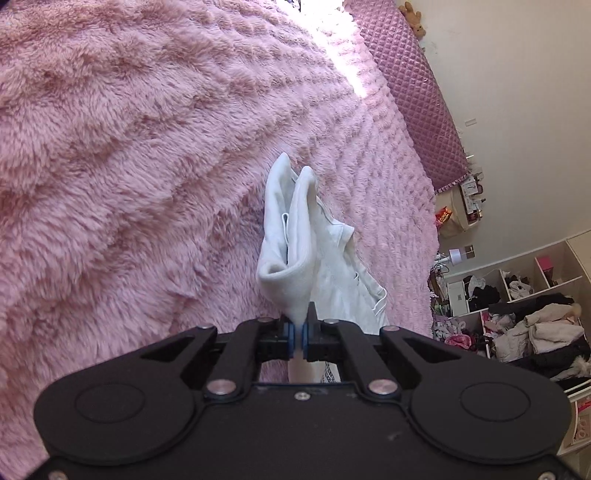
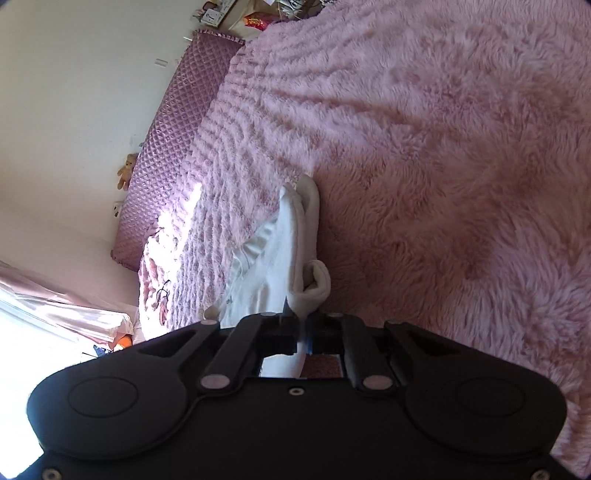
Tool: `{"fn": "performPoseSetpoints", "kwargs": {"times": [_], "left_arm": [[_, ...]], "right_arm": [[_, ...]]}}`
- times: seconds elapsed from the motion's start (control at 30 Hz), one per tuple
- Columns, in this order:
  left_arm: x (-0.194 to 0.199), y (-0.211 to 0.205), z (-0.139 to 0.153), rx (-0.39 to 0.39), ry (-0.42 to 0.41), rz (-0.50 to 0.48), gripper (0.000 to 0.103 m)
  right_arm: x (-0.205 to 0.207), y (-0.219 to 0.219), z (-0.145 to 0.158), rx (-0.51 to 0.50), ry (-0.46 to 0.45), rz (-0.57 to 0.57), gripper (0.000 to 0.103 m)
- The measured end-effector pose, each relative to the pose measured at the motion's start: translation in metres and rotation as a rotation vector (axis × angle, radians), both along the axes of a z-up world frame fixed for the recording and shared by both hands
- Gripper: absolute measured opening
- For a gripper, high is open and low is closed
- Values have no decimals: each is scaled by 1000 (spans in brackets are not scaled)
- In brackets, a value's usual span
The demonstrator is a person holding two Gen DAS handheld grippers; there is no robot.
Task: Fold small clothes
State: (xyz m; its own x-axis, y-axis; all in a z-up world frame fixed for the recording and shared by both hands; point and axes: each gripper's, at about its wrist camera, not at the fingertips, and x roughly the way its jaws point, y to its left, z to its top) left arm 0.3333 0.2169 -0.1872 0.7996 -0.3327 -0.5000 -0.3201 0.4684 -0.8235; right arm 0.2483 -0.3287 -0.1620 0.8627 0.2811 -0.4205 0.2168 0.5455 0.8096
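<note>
Left gripper (image 1: 298,334): blue pads (image 1: 291,332) pressed together on a fold of the white garment (image 1: 291,236). From the pinch the cloth runs away over the pink blanket (image 1: 129,166), in two upright folds that gape apart near the jaws and rise to two points at the far end. A flatter layer with a thin white cord lies to its right.

Right gripper (image 2: 301,332): jaws pinched on an edge of the garment (image 2: 273,254). A thick rolled hem curls just right of the pinch; the rest trails left and far across the blanket (image 2: 443,166). Blur hides the pad faces.

A small patch of dark print shows through the left gripper frame, below the pinch; too small to read.

Surroundings, left view: quilted purple headboard (image 1: 406,92) at far right, brown teddy (image 1: 413,18) on its top, white shelves (image 1: 517,295) stuffed with clothes at right. A red packet (image 1: 443,216) bears yellow marks, unreadable. In the right view, a wall socket (image 2: 210,15) at top left carries no legible writing.
</note>
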Motion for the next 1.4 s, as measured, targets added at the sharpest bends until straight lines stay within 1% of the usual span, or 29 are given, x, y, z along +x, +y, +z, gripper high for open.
{"fn": "performPoseSetpoints", "kwargs": {"times": [0.07, 0.1, 0.17, 0.23, 0.27, 0.3, 0.33, 0.37, 0.4, 0.43, 0.47, 0.5, 0.53, 0.57, 0.6, 0.63, 0.7, 0.73, 0.8, 0.87, 0.93, 1.0, 1.1, 1.17, 1.23, 1.33, 1.4], "left_arm": [[-29, -2, -4, -7, -6, 9, 2], [-47, -4, -12, -9, 9, 9, 2], [-74, -8, -36, -5, 78, 6, 2], [-94, -8, -68, -6, 154, -1, 2], [-101, -7, -80, -14, 167, 2, 2], [-106, -5, -86, -39, 146, 0, 2], [-110, -2, -87, -48, 136, 8, 2], [-111, 0, -83, -40, 143, 12, 2], [-110, 3, -76, -13, 137, -2, 2], [-108, 6, -66, 33, 129, -11, 4], [-105, 8, -56, 85, 125, -18, 5], [-97, 10, -40, 166, 108, -39, 7], [-89, 10, -28, 223, 88, -55, 15], [-79, 10, -18, 269, 70, -71, 20], [-62, 8, -5, 336, 47, -98, 30], [-46, 4, 3, 395, 26, -112, 37], [-7, -7, 14, 477, -13, -160, 38], [11, -11, 16, 502, -24, -187, 42], [47, -24, 17, 556, -32, -236, 43], [81, -39, 13, 603, -7, -276, 43], [106, -49, 8, 643, 12, -289, 43], [128, -56, 3, 655, 28, -305, 43], [146, -60, -5, 659, 47, -303, 43], [150, -61, -11, 662, 62, -300, 42], [155, -60, -14, 663, 73, -306, 42], [164, -64, -21, 720, 104, -307, 40], [169, -63, -24, 731, 114, -295, 40]], "right_arm": [[-24, -8, -1, -7, -4, 4, 4], [-35, -13, -7, -13, 16, 1, 4], [-55, -27, -31, -21, 83, 3, 4], [-64, -38, -58, -12, 150, 8, 5], [-67, -43, -70, -11, 176, -7, 7], [-70, -48, -78, 9, 169, -8, 7], [-73, -54, -84, 55, 149, -2, 7], [-73, -57, -85, 88, 152, 0, 8], [-73, -59, -82, 97, 157, 8, 14], [-72, -61, -77, 82, 172, 18, 19], [-72, -61, -68, 34, 189, 27, 22], [-69, -59, -55, -52, 196, 42, 29], [-66, -54, -40, -172, 182, 33, 33], [-60, -48, -24, -316, 148, 20, 39], [-52, -42, -11, -410, 108, 30, 47], [-38, -36, 1, -482, 58, 60, 48], [-6, -29, 13, -513, 7, 115, 48], [13, -26, 16, -525, -13, 134, 48], [49, -18, 18, -575, -21, 158, 48], [82, -8, 16, -628, -13, 171, 48], [102, 1, 13, -654, -3, 188, 48], [117, 7, 10, -669, 2, 205, 48], [127, 17, 7, -702, -7, 240, 48], [137, 20, 4, -725, 4, 260, 48], [143, 22, 0, -727, 15, 271, 48], [146, 22, -5, -719, 29, 277, 48], [147, 21, -7, -712, 32, 277, 48]]}}
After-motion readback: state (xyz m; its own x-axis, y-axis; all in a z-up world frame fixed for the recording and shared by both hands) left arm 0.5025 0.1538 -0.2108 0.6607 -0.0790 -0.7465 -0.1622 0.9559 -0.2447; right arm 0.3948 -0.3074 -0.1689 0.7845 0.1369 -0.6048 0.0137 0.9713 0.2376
